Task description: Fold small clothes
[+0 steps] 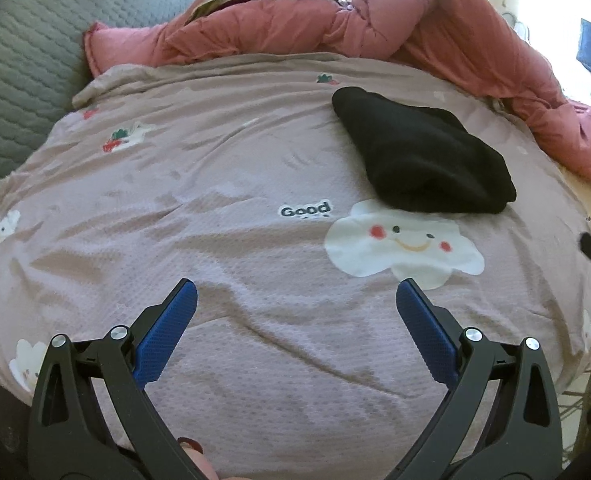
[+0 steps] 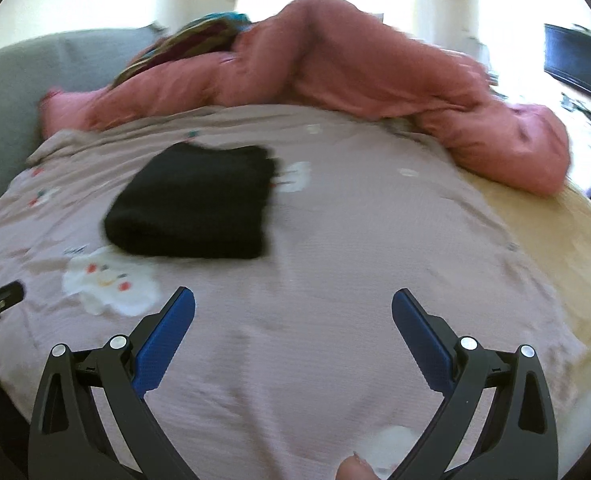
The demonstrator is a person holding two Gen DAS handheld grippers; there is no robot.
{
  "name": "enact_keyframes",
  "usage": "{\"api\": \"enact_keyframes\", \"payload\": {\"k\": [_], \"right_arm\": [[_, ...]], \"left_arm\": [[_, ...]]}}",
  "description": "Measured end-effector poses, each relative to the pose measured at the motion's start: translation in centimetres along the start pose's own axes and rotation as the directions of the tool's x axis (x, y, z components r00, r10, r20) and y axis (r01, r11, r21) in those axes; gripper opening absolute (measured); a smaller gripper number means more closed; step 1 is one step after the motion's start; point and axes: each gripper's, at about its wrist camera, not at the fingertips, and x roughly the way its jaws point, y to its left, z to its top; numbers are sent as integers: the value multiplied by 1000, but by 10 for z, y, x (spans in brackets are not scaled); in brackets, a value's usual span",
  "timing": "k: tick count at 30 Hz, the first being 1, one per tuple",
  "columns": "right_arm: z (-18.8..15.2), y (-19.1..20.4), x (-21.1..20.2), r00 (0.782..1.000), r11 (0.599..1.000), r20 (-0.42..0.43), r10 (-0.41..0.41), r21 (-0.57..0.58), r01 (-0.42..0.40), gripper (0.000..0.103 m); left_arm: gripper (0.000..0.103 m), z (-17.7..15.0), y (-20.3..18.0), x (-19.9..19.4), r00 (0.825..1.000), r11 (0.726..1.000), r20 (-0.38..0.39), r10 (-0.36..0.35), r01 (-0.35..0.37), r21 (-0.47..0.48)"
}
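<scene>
Ahead of both grippers lies a bed covered by a mauve sheet [image 1: 223, 184] printed with smiling clouds. On it rests a folded black garment [image 1: 423, 156], a neat thick bundle lying flat, well apart from either tool. Spread wide and holding nothing, the left gripper [image 1: 295, 296] hovers over bare sheet. Likewise, the right gripper [image 2: 293, 300] is spread wide and empty, the garment ahead to its left. Behind the garment, a rumpled pink quilt [image 1: 435, 28] lies heaped along the bed's far side.
</scene>
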Motion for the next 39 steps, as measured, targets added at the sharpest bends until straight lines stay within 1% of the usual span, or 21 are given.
{"api": "enact_keyframes", "payload": {"k": [3, 5, 6, 8, 11, 12, 14, 16, 17, 18, 20, 21, 23, 24, 26, 27, 28, 30, 32, 34, 39], "right_arm": [[-10, -59, -11, 984, 978, -18, -178, 106, 179, 98], [-19, -102, -19, 956, 940, -45, -291, 172, 294, 98], [-28, -133, -24, 931, 905, -64, -360, 217, 365, 98], [-46, -189, -33, 867, 814, -132, -481, 299, 498, 98], [-81, -275, -48, 720, 626, -277, -636, 361, 691, 98], [-97, -305, -53, 670, 555, -349, -656, 379, 741, 98], [-124, -342, -60, 599, 450, -450, -663, 400, 798, 98], [-150, -372, -58, 557, 375, -542, -629, 417, 828, 98], [-160, -382, -53, 560, 366, -569, -603, 426, 827, 98], [-171, -389, -52, 606, 372, -540, -584, 485, 791, 98], [-177, -393, -58, 651, 369, -500, -571, 552, 748, 99], [-179, -392, -59, 651, 369, -498, -573, 552, 747, 99], [-180, -392, -59, 649, 369, -502, -572, 549, 750, 99], [-179, -395, -57, 653, 370, -501, -568, 553, 747, 99], [-177, -394, -54, 654, 370, -500, -568, 554, 746, 99], [-176, -392, -57, 652, 370, -500, -570, 553, 747, 99], [-177, -394, -56, 653, 370, -500, -569, 553, 746, 99], [-177, -394, -56, 654, 370, -499, -568, 555, 745, 99], [-180, -393, -58, 654, 370, -499, -569, 555, 745, 99], [-180, -393, -59, 654, 370, -499, -569, 555, 745, 99], [-179, -393, -59, 654, 370, -499, -569, 555, 745, 99]], "left_arm": [[94, 7, 24, 7, 1000, 999, -8, 13, -14, -46], [94, 16, 56, 16, 999, 994, -38, 35, -39, -103], [94, 20, 71, 21, 997, 991, -52, 49, -56, -125], [94, 25, 108, 29, 994, 981, -72, 87, -98, -167], [94, 35, 184, 43, 964, 936, -114, 242, -263, -234], [94, 40, 221, 48, 942, 903, -135, 308, -334, -270], [94, 46, 264, 53, 910, 857, -158, 384, -415, -305], [94, 55, 318, 61, 870, 799, -183, 459, -494, -342], [94, 59, 347, 67, 844, 763, -196, 499, -536, -361], [94, 62, 365, 71, 833, 747, -205, 514, -552, -371], [94, 68, 404, 80, 813, 704, -236, 532, -580, -410], [94, 67, 426, 85, 808, 683, -253, 533, -587, -436], [94, 59, 459, 92, 779, 628, -300, 550, -623, -466], [95, 51, 475, 96, 774, 616, -318, 548, -630, -473], [95, 41, 485, 91, 826, 647, -259, 500, -555, -523], [95, 41, 484, 89, 826, 646, -252, 503, -554, -526], [95, 42, 481, 91, 817, 644, -262, 514, -569, -511], [95, 47, 472, 97, 779, 636, -288, 556, -623, -456], [95, 49, 465, 99, 757, 630, -292, 585, -651, -424], [95, 50, 464, 101, 753, 629, -301, 586, -656, -417], [95, 48, 468, 98, 761, 632, -297, 576, -646, -428]]}}
